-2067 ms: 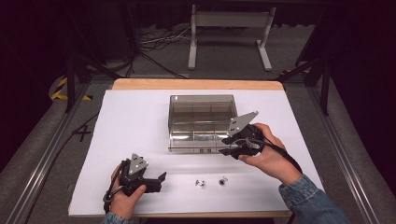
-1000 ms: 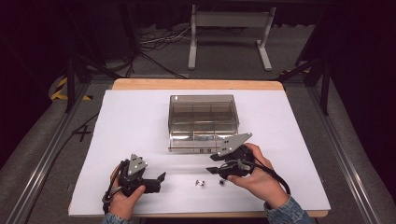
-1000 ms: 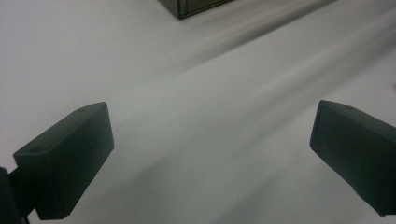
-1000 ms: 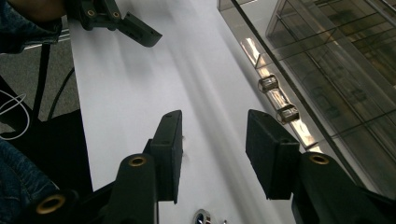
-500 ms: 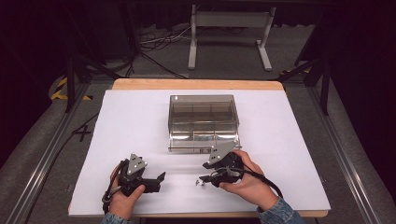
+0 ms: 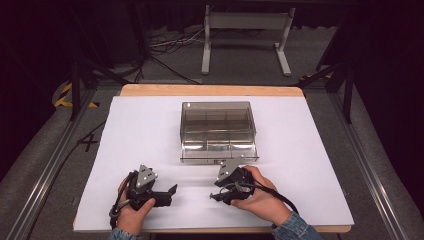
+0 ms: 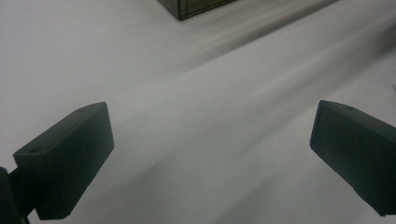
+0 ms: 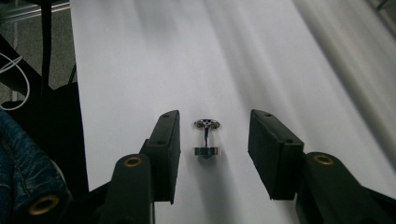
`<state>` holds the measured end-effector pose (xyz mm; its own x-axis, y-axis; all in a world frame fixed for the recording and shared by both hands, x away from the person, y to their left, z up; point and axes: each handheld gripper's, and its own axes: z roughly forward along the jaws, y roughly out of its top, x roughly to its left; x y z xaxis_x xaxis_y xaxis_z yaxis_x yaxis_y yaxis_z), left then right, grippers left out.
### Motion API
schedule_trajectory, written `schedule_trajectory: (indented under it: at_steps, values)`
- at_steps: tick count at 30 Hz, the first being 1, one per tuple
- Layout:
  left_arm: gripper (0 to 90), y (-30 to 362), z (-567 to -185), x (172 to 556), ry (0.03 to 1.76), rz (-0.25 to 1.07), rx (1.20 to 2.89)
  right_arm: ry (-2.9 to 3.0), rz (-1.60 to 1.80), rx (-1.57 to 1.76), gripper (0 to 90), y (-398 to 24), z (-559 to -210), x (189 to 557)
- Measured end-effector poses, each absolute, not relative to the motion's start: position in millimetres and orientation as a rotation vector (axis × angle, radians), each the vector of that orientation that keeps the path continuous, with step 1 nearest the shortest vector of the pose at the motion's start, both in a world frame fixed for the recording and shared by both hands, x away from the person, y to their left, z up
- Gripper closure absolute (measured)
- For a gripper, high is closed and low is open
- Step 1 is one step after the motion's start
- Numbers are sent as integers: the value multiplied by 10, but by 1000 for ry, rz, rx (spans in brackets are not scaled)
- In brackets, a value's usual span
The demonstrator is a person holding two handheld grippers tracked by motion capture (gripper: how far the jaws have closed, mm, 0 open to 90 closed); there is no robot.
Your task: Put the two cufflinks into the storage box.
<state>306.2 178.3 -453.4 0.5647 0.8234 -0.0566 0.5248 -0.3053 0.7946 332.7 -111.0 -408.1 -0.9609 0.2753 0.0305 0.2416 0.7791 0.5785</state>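
A small shiny metal stud [image 8: 206, 140], shaped like a tiny dumbbell, lies on the white table sheet. My right gripper [image 8: 214, 116] is down at the sheet with one jaw on each side of the stud, and gaps remain on both sides. In the high view the right gripper [image 6: 218, 194] points left near the front edge, and a small metal piece [image 6: 211, 196] shows at its tip. My left gripper [image 6: 171, 193] rests at the front left, and in its own view the left gripper [image 7: 210, 109] is open wide over bare sheet.
A clear plastic box [image 6: 218, 131] with inner compartments stands mid-table, just beyond the right hand; its corner [image 7: 196, 5] shows in the left gripper view. The white sheet [image 6: 310, 165] runs to a wooden far edge. Cables and a metal stand lie on the floor beyond.
My right gripper has come from the box's front toward the near edge and leftward, sinking to the sheet around the small metal parts. The left gripper has stayed put.
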Motion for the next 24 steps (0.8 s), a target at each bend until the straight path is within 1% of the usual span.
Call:
schedule_trajectory:
  at_steps: [13, 16, 19, 24]
  values:
    - [3, 1774, -4535, 3064, 1078, 464, 1988, 2948, 888, 413, 574, -1049, -4224, 3345]
    - [3, 1777, -4535, 3065, 1078, 465, 1987, 2949, 871, 404, 591, -1035, -4248, 3343]
    - [3, 1771, -4537, 3063, 1075, 466, 1985, 2950, 836, 375, 635, -1020, -4275, 3336]
    - [3, 1771, -4537, 3064, 1075, 465, 1987, 2943, 826, 356, 675, -1009, -4279, 3327]
